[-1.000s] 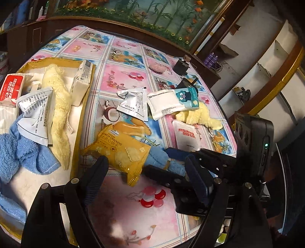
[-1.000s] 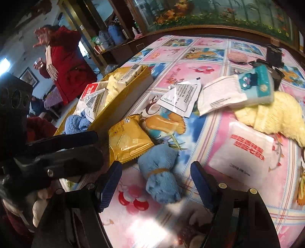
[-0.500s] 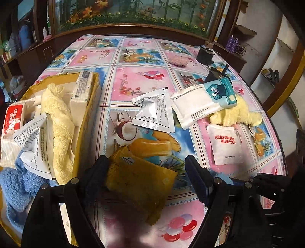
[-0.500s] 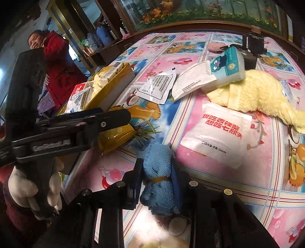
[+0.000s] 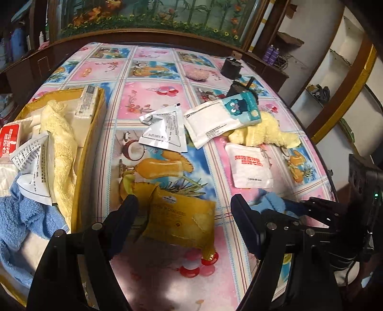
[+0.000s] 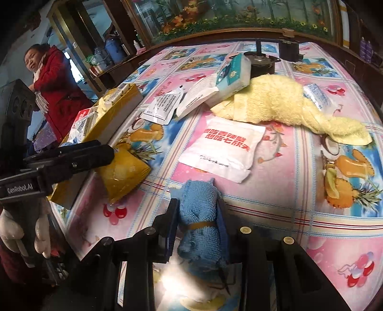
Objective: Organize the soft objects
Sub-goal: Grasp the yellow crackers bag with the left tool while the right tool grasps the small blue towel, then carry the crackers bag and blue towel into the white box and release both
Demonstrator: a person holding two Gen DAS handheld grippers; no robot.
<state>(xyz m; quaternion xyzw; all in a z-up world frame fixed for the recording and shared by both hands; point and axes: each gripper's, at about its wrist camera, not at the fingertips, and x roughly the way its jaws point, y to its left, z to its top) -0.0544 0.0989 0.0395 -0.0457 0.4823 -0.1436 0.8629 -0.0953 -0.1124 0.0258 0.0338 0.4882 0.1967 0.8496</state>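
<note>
while the right gripper (image 6: 197, 215) stays clamped on it, the rolled blue towel (image 6: 198, 210) lies lengthwise along the fingers.

Patterned pink-and-blue fruit-print tablecloth (image 5: 153, 100) covers the table. Dark wooden rail (image 5: 148, 39) along far edge; painted floral panel (image 5: 155, 14) behind. Small black boxy device (image 5: 231, 67) near far corner. Person in red coat (image 6: 57, 88) stands left.

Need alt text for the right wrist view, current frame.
The right gripper is shut on a rolled blue towel tied with a band, above a colourful tablecloth. Beyond lie a white sachet and a yellow towel; at left, the left gripper reaches a yellow cracker packet.
</note>
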